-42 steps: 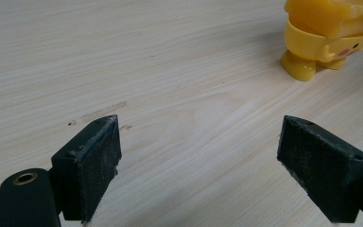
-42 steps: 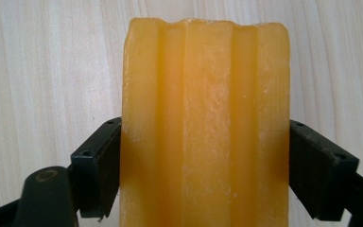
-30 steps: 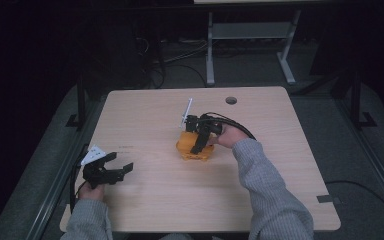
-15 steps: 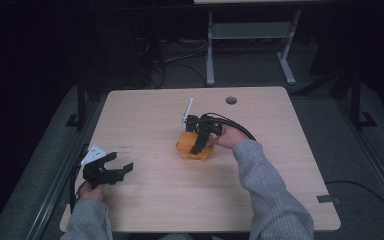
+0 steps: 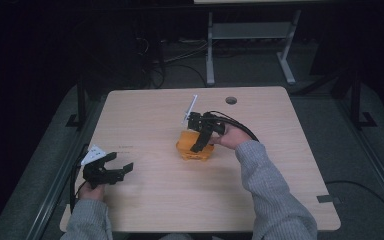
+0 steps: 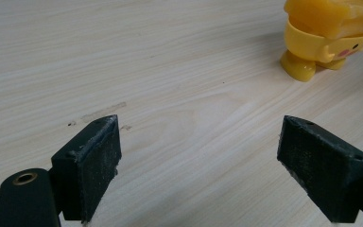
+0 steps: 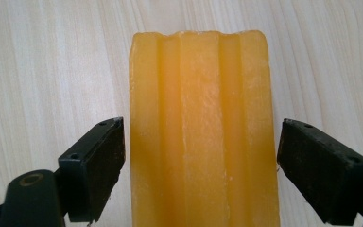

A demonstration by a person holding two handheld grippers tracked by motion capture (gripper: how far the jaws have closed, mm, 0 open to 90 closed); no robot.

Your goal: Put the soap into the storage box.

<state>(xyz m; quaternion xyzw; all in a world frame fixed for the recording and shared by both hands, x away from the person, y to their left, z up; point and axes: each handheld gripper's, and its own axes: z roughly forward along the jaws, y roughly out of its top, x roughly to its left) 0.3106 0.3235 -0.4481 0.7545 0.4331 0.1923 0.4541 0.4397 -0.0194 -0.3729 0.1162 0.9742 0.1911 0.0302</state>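
Orange plastic is what our right gripper (image 5: 196, 148) hangs over: a ribbed, slab-topped toy (image 5: 195, 148) near the middle of the surface (image 5: 280, 190), which from the left gripper view looks like a small yellow figure with stubby feet and a pink cheek mark (image 6: 328, 35). In the right gripper view the ribbed top (image 7: 203, 127) runs straight up between our two black jaws, which stand wide apart with a sliver of bare wood showing on each side, so we have hold of nothing yet. We judge that we have lined up this way on purpose, jaws square to the long sides, so that closing would pinch the slab across its narrow width and not along its length. Our left gripper (image 5: 111, 167) waits near the left front edge of the surface, well apart from the toy, jaws spread wide and empty (it points roughly toward the toy, which sits at the upper right of its own view). We take that as keeping it out of the way while the right does the work.
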